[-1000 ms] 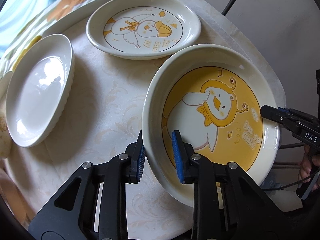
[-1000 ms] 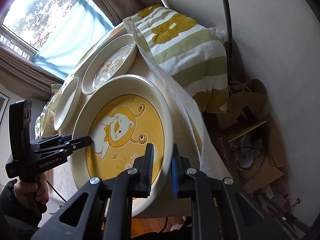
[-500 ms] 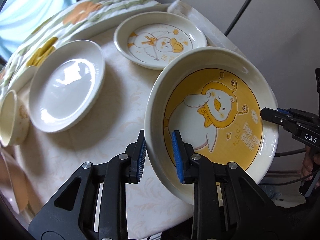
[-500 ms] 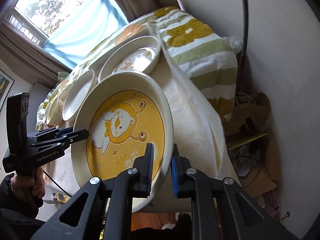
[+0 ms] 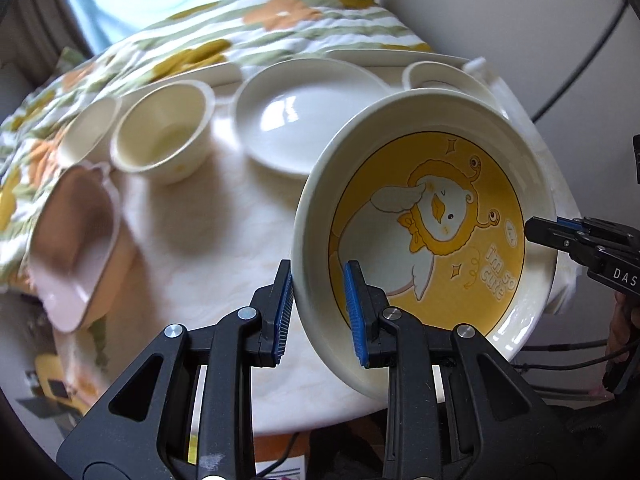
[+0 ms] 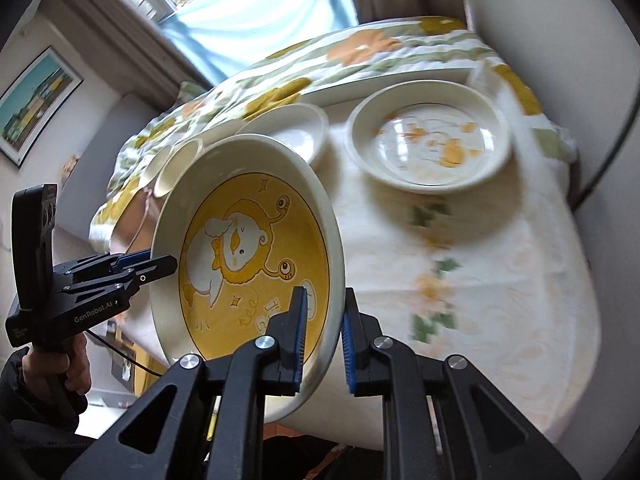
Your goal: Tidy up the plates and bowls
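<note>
The yellow duck plate [image 5: 424,240] is off the counter [image 5: 200,240], tilted, and carried between both grippers. The left gripper [image 5: 318,308] is clamped on the plate's near-left rim, one pad outside the wall and one inside. The right gripper [image 6: 324,336] is clamped on the opposite rim in the same way. In the left wrist view the right gripper's tips meet the rim at the plate's right edge.

The plate hangs over the counter's near edge, its face turned up toward the cameras and its far rim raised.

Beyond the plate, toward the counter's far edge, lies a plain white plate [image 5: 308,116]. It is partly covered by the held plate's rim in the left wrist view. Toward the far right corner sits a white duck plate [image 6: 430,140]. To the left of the white plate stands a cream bowl [image 5: 164,136], with a second bowl [image 5: 88,128] just beside it. A pink dish [image 5: 76,240] sits at the counter's left edge.

Judged from this layout, the stacking targets lie ahead of and to the left of the held plate. The left hand is on the side nearer the white plate and bowls. The plate should be levelled before it is lowered onto another piece.
</note>
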A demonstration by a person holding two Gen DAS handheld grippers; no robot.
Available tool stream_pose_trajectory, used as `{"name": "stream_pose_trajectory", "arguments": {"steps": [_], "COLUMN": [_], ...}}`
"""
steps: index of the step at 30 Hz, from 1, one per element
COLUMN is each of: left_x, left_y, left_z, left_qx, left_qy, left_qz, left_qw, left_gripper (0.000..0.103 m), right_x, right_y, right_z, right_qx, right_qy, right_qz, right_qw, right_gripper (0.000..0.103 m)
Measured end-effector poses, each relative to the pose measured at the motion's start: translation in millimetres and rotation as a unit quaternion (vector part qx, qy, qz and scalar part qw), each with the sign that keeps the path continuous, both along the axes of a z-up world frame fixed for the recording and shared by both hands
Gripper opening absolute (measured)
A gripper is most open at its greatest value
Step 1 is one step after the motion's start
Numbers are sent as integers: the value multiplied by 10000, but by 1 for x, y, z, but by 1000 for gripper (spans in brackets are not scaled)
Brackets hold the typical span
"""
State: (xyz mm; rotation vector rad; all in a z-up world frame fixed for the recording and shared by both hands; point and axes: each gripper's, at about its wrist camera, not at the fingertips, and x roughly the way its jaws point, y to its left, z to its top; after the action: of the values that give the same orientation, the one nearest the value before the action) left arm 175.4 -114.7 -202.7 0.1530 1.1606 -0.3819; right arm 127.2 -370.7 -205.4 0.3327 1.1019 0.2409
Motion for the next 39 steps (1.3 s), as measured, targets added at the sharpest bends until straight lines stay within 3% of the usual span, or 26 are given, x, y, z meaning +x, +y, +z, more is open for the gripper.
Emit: {"name": "stream_pose_trajectory", "arguments": {"steps": [12,17,39], "left_x": [0,4,11], "left_y": [118,133,133], "left_z": [-33,-49,-59], "left_qx": [163,171,215], "left_qy": [342,428,305], "left_qz": [779,854,877], "left_qw": [9962,9953,9954], "left_gripper": [22,22,22], "right_x": [30,42,54], "right_y": [118,145,148], "right_z": [-34,-44,-63], "right_qx": [155,50,-19], "right_qy": [334,384,538], "right_qz": [807,947,956], "right_qw": [9961,9948,9940], "right_gripper": [15,15,15]}}
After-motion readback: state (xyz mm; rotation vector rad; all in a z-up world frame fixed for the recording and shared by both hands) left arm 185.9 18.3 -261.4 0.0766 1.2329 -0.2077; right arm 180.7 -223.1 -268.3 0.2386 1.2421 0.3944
